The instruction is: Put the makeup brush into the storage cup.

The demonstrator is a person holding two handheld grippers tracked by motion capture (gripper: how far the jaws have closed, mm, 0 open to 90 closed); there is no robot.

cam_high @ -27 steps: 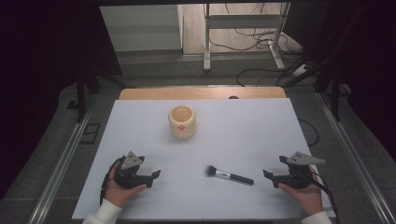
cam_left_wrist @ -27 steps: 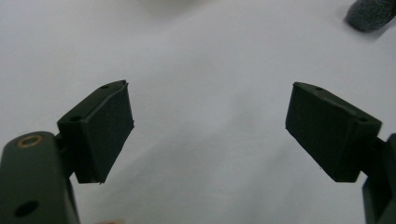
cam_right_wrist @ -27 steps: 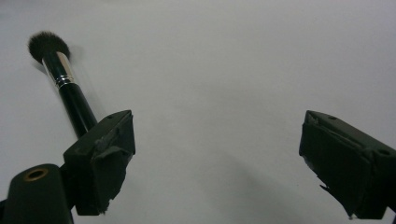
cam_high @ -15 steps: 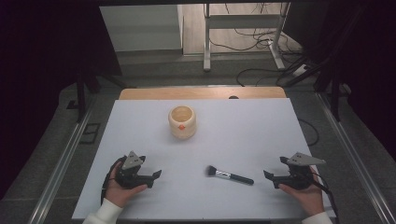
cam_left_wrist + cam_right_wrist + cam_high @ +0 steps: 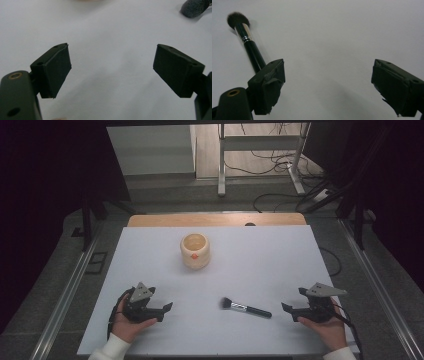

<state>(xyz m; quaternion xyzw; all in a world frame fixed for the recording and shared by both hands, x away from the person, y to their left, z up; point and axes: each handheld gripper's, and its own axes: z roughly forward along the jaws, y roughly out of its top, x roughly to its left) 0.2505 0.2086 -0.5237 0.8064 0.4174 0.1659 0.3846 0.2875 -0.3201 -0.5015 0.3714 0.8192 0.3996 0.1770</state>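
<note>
On the white rectangular desk [image 5: 150,255], near its front edge, well to the left of the black-handled makeup brush with the silver ferrule and dark bristles [image 5: 246,308]: left gripper [image 5: 167,308], black, with a grey three-cornered plate on top, held in the person's left hand [image 5: 131,325] with a white sleeve end. Jaws spread wide, nothing between them, pointing toward the brush. In the left gripper view, bare white surface between the two jaws, and the dark bristle head [image 5: 195,8] at the upper right corner.

Behind the brush and a little left of it, well apart: round pale wooden cup with a small orange mark on its side [image 5: 195,251], upright, mouth open upward.

Brush itself flat on the desk, between the two grippers, bristle head to the left, handle end to the right and slightly toward the front. Untouched by any jaw.

To the right of the brush, near its handle end but apart: right gripper [image 5: 285,308], black, same grey plate, in the person's right hand [image 5: 327,327]. Jaws spread wide, empty. In the right gripper view, handle [image 5: 253,53] running up past the left jaw, outside the gap.
</note>
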